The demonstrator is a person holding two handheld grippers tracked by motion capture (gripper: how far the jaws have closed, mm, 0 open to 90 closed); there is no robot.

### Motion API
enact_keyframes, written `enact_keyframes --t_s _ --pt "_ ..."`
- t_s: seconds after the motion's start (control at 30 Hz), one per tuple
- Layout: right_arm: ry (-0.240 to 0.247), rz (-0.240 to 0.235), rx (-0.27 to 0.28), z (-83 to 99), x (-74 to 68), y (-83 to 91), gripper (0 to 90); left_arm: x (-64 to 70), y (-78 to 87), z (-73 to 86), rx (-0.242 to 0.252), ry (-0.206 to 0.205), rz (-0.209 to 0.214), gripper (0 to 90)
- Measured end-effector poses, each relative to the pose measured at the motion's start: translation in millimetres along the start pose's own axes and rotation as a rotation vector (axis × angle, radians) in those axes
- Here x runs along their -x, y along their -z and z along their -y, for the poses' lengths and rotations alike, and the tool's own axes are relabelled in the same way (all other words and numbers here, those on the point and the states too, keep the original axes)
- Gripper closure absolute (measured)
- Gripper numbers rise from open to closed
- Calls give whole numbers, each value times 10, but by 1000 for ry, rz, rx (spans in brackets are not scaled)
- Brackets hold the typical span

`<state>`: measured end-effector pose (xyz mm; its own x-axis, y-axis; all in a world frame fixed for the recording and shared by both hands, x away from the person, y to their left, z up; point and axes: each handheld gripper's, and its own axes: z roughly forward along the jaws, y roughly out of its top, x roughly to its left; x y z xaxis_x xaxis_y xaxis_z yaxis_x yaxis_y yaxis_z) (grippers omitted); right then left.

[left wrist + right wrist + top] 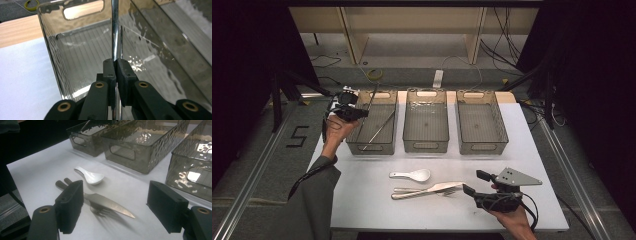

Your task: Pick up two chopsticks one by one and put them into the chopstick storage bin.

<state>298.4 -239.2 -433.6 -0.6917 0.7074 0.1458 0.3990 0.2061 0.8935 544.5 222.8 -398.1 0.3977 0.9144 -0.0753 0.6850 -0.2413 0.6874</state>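
Note:
My left gripper (354,112) hovers over the back left corner of the left clear bin (354,147). It is shut on a thin metal stick (115,30) that points up past the bin's handle cutout. In the left gripper view the jaws (116,61) meet tightly around this stick. A second metal stick (379,127) lies slanted inside that bin. My right gripper (473,181) is open at the front right, its jaws just right of a knife (447,186) and a fork (422,194). The knife (110,205) lies between the open pads (71,202), with the fork (97,211) under it. A white spoon (91,177) lies just beyond.
Three clear grey bins stand in a row at the back of the white table (362,200): the left one, a middle one (426,146) and a right one (482,148). Cables and shelf legs sit on the floor behind.

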Motion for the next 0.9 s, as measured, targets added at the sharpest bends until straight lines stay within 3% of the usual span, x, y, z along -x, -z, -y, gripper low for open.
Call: enact_keyframes --t_s 0.4,0.5,0.67,0.83,0.9 --pt "0 -1 -3 0 -5 -4 301 -30 -111 66 -43 29 -26 840" --pt "2 -1 -1 0 -3 0 301 -29 -117 79 -33 44 -26 829" --pt "1 1 -2 1 1 0 301 -21 -35 44 -2 64 2 687" --pt "2 2 0 -1 2 2 302 70 162 46 55 87 93 502" --pt "2 2 0 -1 2 5 302 153 245 78 73 74 116 439"
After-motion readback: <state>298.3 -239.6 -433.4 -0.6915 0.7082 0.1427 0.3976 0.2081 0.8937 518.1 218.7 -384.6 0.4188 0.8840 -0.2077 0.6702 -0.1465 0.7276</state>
